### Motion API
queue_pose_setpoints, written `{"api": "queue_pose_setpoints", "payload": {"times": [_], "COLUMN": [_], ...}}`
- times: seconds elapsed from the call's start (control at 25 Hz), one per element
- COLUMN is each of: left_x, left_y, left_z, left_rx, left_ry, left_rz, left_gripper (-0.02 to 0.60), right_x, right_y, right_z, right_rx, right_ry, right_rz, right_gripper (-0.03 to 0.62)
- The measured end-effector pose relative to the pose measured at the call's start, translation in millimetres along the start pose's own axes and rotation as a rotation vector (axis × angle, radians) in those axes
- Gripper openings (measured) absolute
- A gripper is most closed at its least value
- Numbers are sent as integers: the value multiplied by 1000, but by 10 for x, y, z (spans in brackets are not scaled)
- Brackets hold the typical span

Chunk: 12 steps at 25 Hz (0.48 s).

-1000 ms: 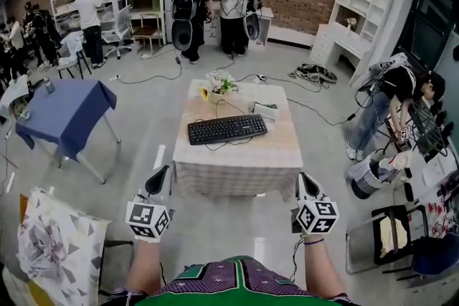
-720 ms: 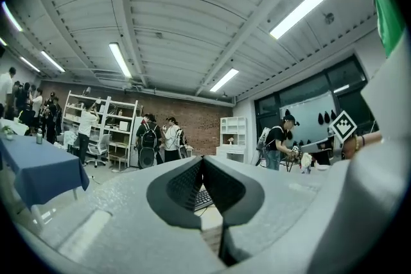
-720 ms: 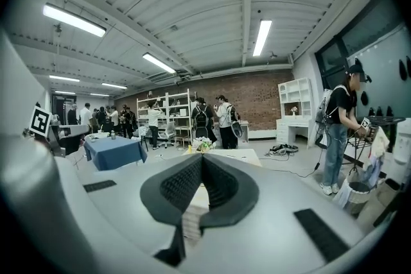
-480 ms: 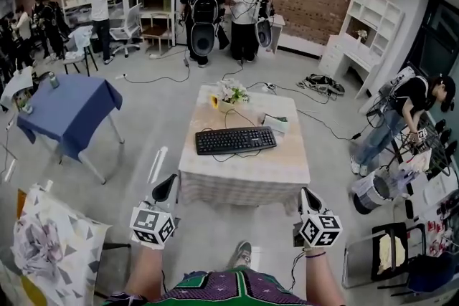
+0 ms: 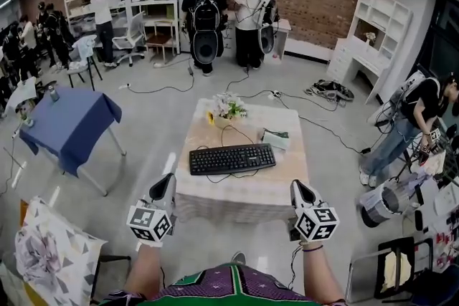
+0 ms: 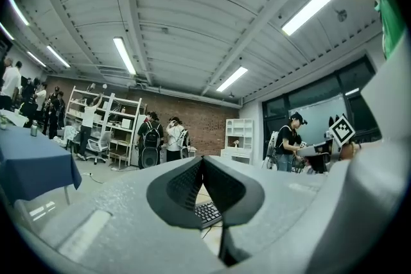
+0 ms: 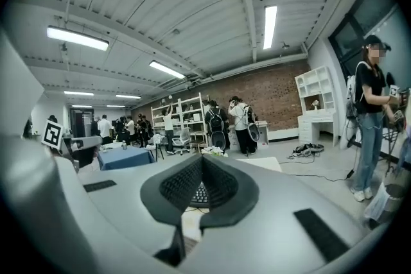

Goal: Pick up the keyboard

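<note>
A black keyboard [image 5: 232,158] lies across the middle of a low table under a beige cloth [image 5: 247,191], its cable looping in front of it and behind it. My left gripper [image 5: 163,186] is shut and empty, just short of the table's near left corner. My right gripper [image 5: 299,190] is also shut and empty, at the near right corner. Both point level towards the table. In the left gripper view the shut left gripper [image 6: 203,160] shows part of the keyboard [image 6: 209,212] beneath it. In the right gripper view, the keyboard [image 7: 195,196] peeks out below the tip of the right gripper [image 7: 201,158].
A flower vase [image 5: 226,110] and a tissue box [image 5: 277,137] stand on the table behind the keyboard. A blue-clothed table [image 5: 64,127] is at left, a patterned chair [image 5: 50,254] near left. People [image 5: 206,11] stand by the back shelves; one bends over at right [image 5: 412,111].
I have walked closer to the table; it now sits nearer in the head view. Both grippers moved forward with me and stayed shut.
</note>
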<state>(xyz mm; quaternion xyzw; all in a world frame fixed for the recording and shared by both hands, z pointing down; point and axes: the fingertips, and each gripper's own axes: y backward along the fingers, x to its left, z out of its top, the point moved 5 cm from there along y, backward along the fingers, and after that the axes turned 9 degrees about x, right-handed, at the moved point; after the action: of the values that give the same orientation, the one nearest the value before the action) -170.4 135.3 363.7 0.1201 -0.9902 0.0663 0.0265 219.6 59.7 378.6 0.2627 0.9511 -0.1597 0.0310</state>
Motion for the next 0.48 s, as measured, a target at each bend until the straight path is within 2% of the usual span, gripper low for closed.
{"api": "queue_pose_setpoints", "payload": {"times": [0.16,0.48], "left_x": [-38,-240], "left_y": [-440,-1105], "left_z": [4,120], "left_rx": [13,36], "left_ry": [24,-20], "left_rz": [16,46], "left_gripper": [17,18], "right_x": [-266,-834], "right_y": [-319,-787], "right_z": [193,316], "right_rx": [-17,-14], "right_ry": [2,-5], "right_rz": [52,80], "right_gripper": [2,2]}}
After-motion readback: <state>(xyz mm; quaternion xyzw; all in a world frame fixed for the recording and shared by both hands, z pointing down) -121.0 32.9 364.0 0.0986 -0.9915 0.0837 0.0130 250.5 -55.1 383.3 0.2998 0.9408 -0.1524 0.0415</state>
